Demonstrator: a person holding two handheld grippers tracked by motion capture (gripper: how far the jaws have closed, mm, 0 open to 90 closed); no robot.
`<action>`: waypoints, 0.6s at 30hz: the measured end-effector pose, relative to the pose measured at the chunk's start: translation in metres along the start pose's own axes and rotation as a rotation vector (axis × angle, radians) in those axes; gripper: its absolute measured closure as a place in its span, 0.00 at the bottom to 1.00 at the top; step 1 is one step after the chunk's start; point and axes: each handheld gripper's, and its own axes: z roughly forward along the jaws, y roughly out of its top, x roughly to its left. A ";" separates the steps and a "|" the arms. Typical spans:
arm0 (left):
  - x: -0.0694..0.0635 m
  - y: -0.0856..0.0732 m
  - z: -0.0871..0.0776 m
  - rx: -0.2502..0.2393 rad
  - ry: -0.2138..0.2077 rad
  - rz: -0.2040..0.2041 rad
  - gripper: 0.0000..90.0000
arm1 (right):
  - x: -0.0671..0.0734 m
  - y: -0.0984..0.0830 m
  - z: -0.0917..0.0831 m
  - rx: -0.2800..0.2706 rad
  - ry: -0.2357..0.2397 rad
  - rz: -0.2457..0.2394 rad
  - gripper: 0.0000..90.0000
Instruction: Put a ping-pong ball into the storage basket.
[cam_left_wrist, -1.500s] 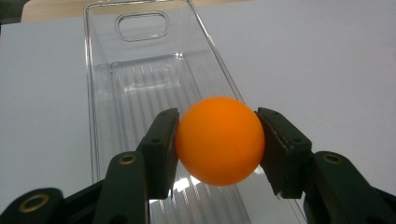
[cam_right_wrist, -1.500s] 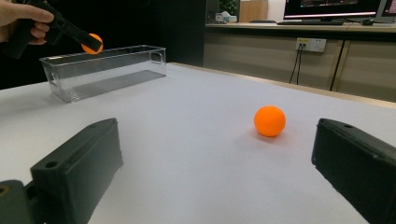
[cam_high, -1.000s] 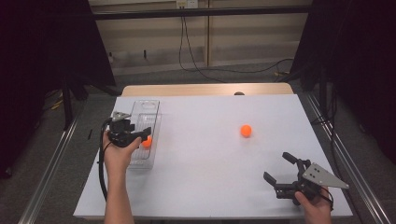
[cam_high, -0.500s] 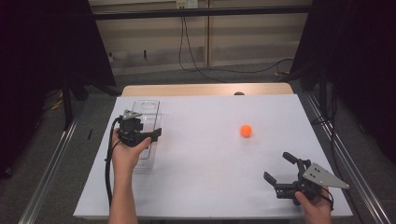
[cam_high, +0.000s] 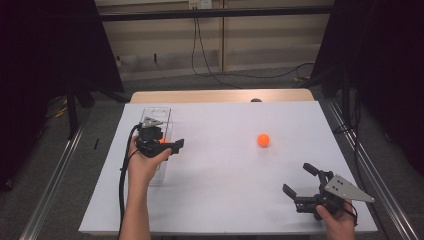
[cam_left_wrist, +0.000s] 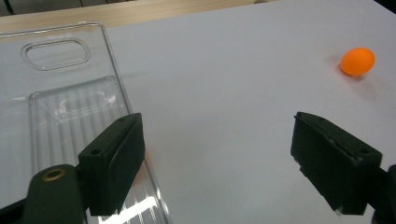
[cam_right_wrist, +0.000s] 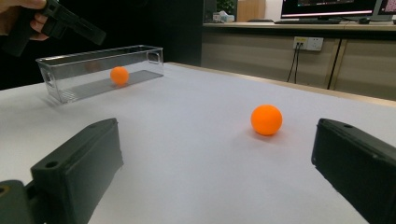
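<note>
Jaws of the left gripper (cam_high: 172, 145) stand apart with nothing between them and have just been opening; it hangs over the long side of the clear bin (cam_high: 167, 111) that faces the middle of the table, which reads as a drop just made, since one orange ball (cam_right_wrist: 119, 75) lies inside the bin below and behind those jaws. The second ball (cam_high: 263, 140) sits on the bare white table (cam_high: 225, 200), well ahead of the left gripper and off to its right, so the likely next errand is to fetch it. The right gripper (cam_high: 301, 186) rests low at the near edge, jaws spread and empty, the loose ball ahead of it between the lines of its two jaws; it looks parked rather than working

From above, the hand and gripper body hide most of the ball in the bin, leaving a sliver of orange. The right gripper view looks sideways through the transparent wall and shows that ball whole, resting on the bin floor. The left gripper view (cam_left_wrist: 212, 170) gives the bin's ribbed bottom and handle slot beside its left jaw, and the loose ball (cam_left_wrist: 357, 61) far ahead
</note>
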 end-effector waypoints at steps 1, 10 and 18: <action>-0.002 0.000 0.001 -0.001 -0.007 0.000 0.18 | 0.000 0.000 0.000 0.002 -0.001 0.004 0.01; -0.017 0.001 0.017 0.020 -0.049 0.035 0.16 | -0.001 -0.001 0.001 0.007 -0.001 -0.001 0.01; -0.026 0.002 0.021 0.008 -0.070 0.041 0.16 | 0.001 0.001 -0.001 -0.004 0.004 -0.001 0.01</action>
